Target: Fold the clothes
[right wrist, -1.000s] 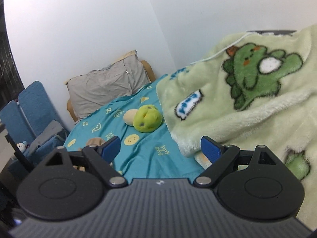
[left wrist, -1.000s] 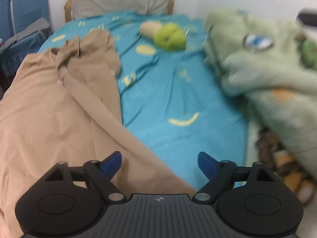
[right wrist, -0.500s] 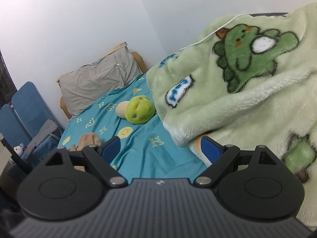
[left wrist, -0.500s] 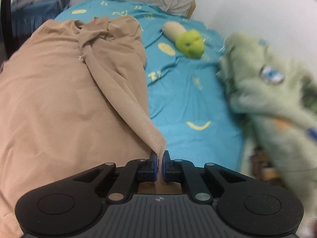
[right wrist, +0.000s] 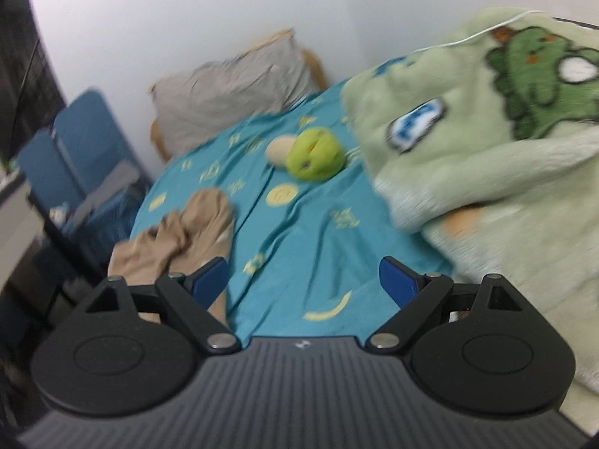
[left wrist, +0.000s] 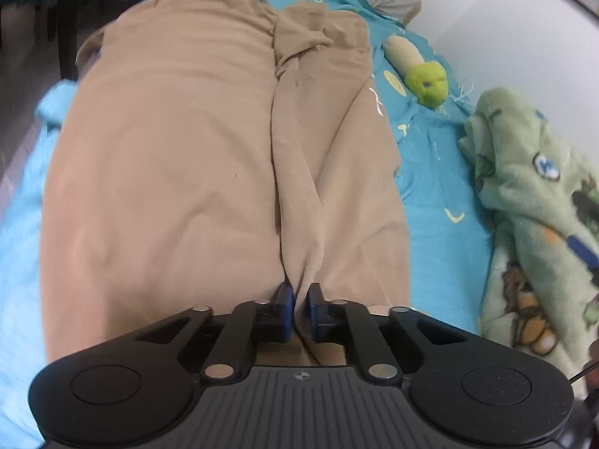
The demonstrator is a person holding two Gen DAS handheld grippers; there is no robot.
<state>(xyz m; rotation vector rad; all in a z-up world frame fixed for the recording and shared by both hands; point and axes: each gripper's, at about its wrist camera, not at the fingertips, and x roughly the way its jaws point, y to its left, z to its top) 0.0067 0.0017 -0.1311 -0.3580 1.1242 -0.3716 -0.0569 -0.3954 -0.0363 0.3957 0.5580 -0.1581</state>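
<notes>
Clamping a pinch of the tan garment (left wrist: 209, 157), the left gripper (left wrist: 297, 305) has its fingers together on the near edge; 1 s ago they stood apart, w/ no cloth between. Garment lies spread on the bed (left wrist: 441, 202), now pulled wider toward the green plush toy (left wrist: 428, 80). Fold prob. just starting. Right gripper (right wrist: 304, 278) hangs over the sheet, fingers apart, holding nothing, as before.
</notes>
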